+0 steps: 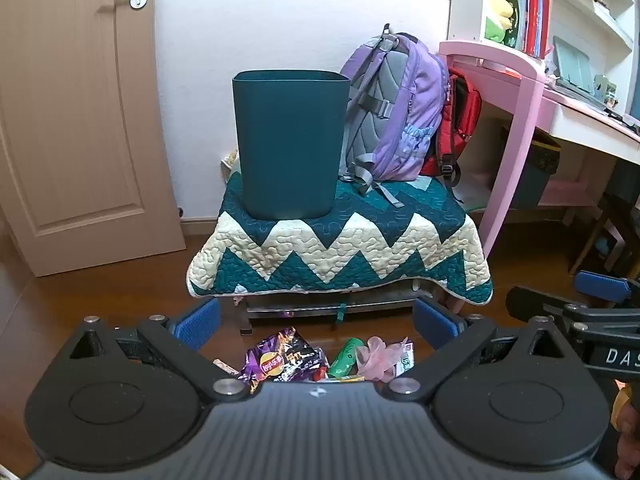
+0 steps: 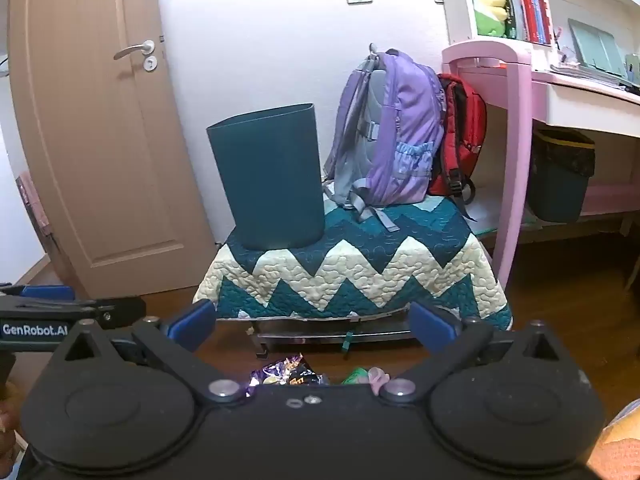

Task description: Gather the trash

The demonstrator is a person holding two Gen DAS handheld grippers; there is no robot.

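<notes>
A dark teal bin [image 1: 289,142] [image 2: 269,178] stands upright on a quilt-covered stool [image 1: 340,248] [image 2: 352,276]. Trash lies on the wooden floor before the stool: a purple chip bag [image 1: 280,360] [image 2: 286,372], a green wrapper [image 1: 346,358] [image 2: 354,376] and a pink crumpled piece [image 1: 378,356] [image 2: 378,378]. My left gripper [image 1: 316,320] hangs open above this pile, nothing between its blue pads. My right gripper [image 2: 312,322] is open too and empty, beside the left one; it shows at the right edge of the left wrist view [image 1: 576,296]. The left gripper shows at the left edge of the right wrist view [image 2: 60,300].
A purple backpack [image 1: 394,108] [image 2: 394,132] and a red bag [image 1: 456,124] [image 2: 460,136] lean behind the bin on the stool. A pink desk [image 1: 516,92] [image 2: 516,120] stands to the right, another lined bin [image 2: 560,176] under it. A closed door [image 1: 80,120] [image 2: 100,152] is at left.
</notes>
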